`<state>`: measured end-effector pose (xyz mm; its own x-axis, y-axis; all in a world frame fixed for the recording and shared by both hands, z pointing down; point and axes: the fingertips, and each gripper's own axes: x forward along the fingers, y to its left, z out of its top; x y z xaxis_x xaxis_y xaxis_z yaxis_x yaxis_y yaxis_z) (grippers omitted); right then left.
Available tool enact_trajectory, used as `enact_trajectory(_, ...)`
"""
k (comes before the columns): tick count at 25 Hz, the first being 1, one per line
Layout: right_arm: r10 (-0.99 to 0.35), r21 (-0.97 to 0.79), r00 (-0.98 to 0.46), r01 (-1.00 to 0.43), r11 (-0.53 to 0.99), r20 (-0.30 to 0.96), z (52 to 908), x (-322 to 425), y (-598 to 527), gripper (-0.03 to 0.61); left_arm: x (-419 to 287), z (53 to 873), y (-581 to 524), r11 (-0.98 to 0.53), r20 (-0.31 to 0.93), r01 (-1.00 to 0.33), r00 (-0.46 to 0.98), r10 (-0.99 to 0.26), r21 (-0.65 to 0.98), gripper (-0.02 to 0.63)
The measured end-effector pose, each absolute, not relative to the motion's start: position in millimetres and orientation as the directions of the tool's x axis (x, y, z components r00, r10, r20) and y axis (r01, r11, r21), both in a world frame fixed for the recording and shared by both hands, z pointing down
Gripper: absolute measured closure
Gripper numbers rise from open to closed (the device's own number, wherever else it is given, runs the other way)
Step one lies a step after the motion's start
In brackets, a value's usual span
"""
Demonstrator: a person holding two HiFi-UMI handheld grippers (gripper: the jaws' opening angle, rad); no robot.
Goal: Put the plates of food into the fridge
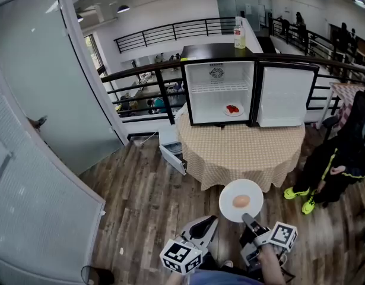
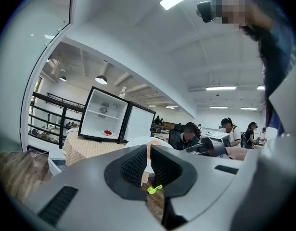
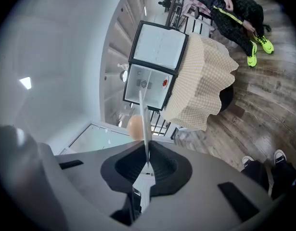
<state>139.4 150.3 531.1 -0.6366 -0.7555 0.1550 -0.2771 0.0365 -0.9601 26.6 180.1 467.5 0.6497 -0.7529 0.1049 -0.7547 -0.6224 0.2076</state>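
A small fridge (image 1: 221,94) stands open on the round table (image 1: 241,153), its door (image 1: 283,97) swung to the right. On the fridge floor lies a plate of red food (image 1: 232,110) (image 2: 108,133) (image 3: 165,83). My right gripper (image 1: 247,218) (image 3: 147,160) is shut on the rim of a white plate (image 1: 229,211) (image 3: 144,109), held level in front of the table's near edge. A pale orange bun (image 1: 241,200) (image 3: 135,127) sits on that plate. My left gripper (image 1: 210,219) (image 2: 148,165) hangs just left of the plate, shut, with nothing in it.
A bottle (image 1: 240,35) stands on top of the fridge. A seated person (image 1: 336,159) with neon shoes is right of the table. A white box (image 1: 170,150) lies on the wooden floor left of the table. A glass partition (image 1: 28,129) fills the left; a black railing (image 1: 146,70) runs behind.
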Motion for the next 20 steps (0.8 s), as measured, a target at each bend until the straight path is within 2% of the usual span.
enact_trajectory(20, -0.765, -0.957, -0.612, -0.291, -0.018, 0.2, 531, 94, 62, 0.552, -18, 459, 83, -0.657, 0.127, -0.728, 0.683, -0.72, 0.195, 0.597)
